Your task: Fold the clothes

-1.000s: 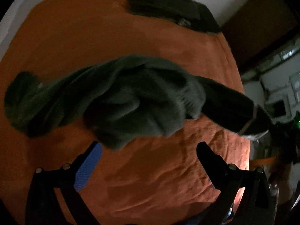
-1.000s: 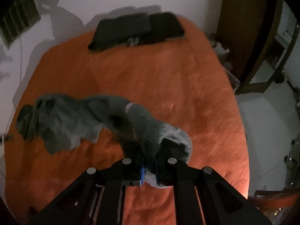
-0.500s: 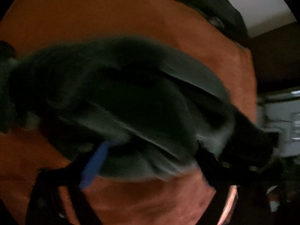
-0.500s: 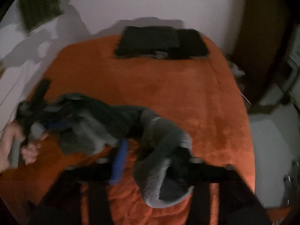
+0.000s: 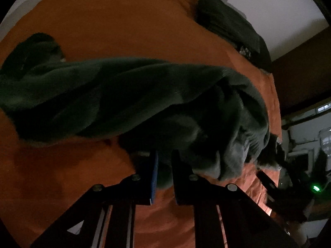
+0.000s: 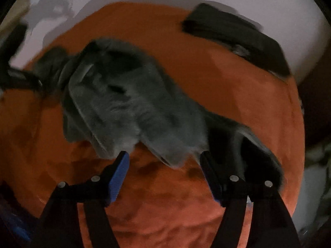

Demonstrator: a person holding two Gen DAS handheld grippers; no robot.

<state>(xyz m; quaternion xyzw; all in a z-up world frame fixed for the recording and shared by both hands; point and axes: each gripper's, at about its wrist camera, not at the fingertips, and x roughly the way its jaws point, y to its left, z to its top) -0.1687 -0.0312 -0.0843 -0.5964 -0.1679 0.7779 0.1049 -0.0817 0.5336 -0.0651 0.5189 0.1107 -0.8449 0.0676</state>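
A dark grey fleece garment lies bunched across the orange bedspread. My left gripper is shut on a fold of its near edge, the cloth pinched between the blue pad and the black finger. In the right wrist view the same garment sprawls across the middle, blurred by motion. My right gripper stands open just in front of its near hem, nothing between its fingers; one sleeve end drapes beside the right finger.
A stack of dark folded clothes rests at the far edge of the bed against the white wall. A brown wooden cabinet stands beyond the right side. The orange bedspread shows bare near the stack.
My left gripper closed in on the garment and shut on its near fold. My right gripper let go of the sleeve cuff and opened wide.
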